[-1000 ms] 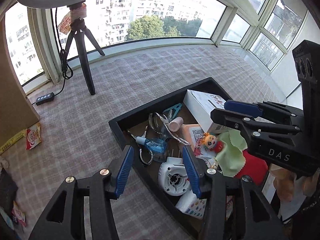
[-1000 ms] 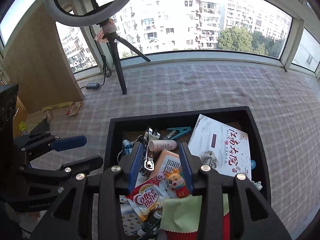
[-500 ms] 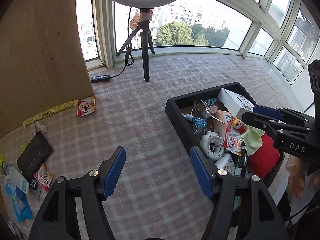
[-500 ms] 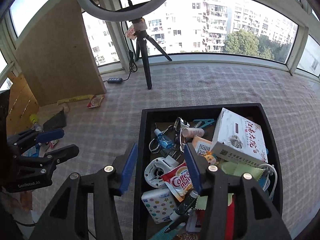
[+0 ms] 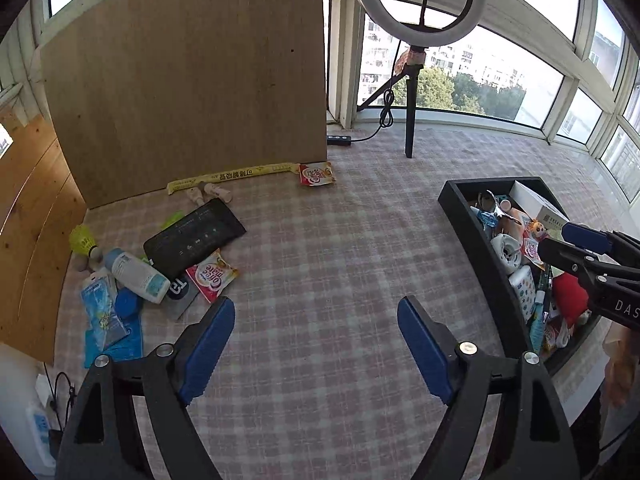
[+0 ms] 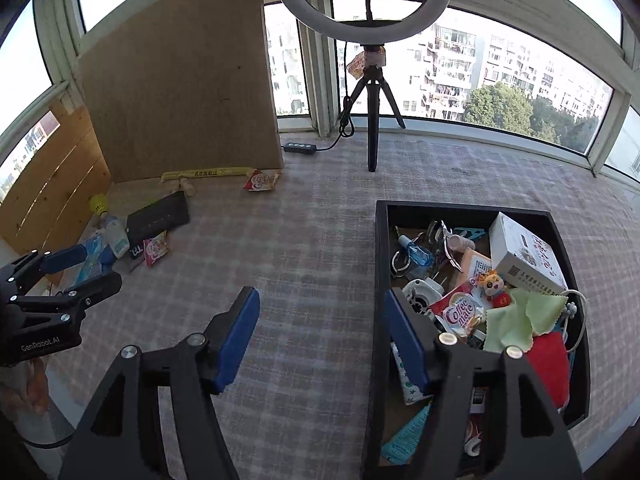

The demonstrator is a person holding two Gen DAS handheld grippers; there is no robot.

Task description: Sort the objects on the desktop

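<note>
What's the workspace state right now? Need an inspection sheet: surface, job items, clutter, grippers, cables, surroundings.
Surface: checked tablecloth, bare in the middle.
Job's things: black tray crowded with a white box, Coffee mate sachet, green cloth.
Clutter: black pouch, white bottle, shuttlecock piled at left; a sachet by the board.
Grippers: left gripper and right gripper both open, jaws just been opening, nothing between them.
Cables: ring light cord to a switch box.
Surroundings: ring light, wooden board, windows.
</note>
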